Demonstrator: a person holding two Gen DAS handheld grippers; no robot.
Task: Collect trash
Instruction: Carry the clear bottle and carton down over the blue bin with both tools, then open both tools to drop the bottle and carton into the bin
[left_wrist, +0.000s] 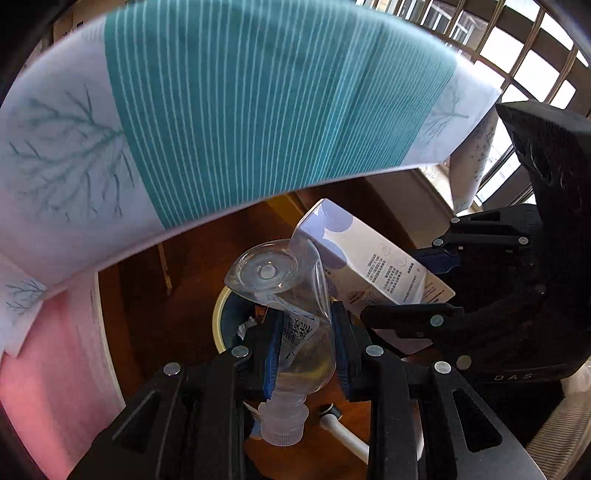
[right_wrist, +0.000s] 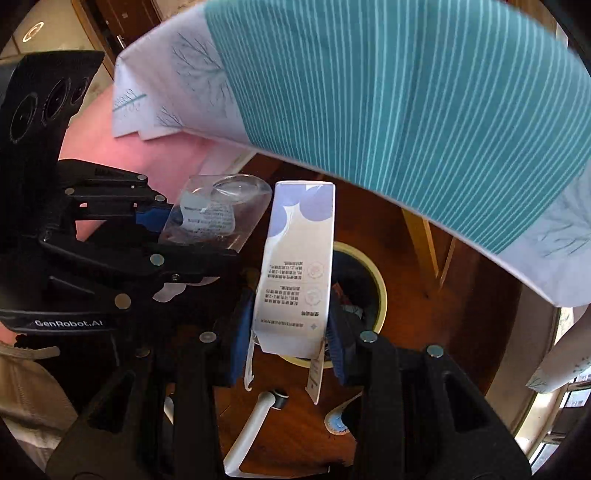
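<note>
My left gripper is shut on a clear, crushed plastic bottle, cap toward the camera and base pointing away. My right gripper is shut on a white carton with purple circles and small print, held upright between the blue pads. Both point down toward a round trash bin with a pale yellow rim on the wooden floor; some trash lies inside it. In the left wrist view the bin shows behind the bottle, and the carton and the right gripper are to the right. The bottle and the left gripper appear at the left of the right wrist view.
A table edge draped with a teal striped cloth and a pink cover hangs over the scene. A white tube-like object lies on the wooden floor near the bin. Wooden chair legs stand beyond it. Windows lie at the upper right.
</note>
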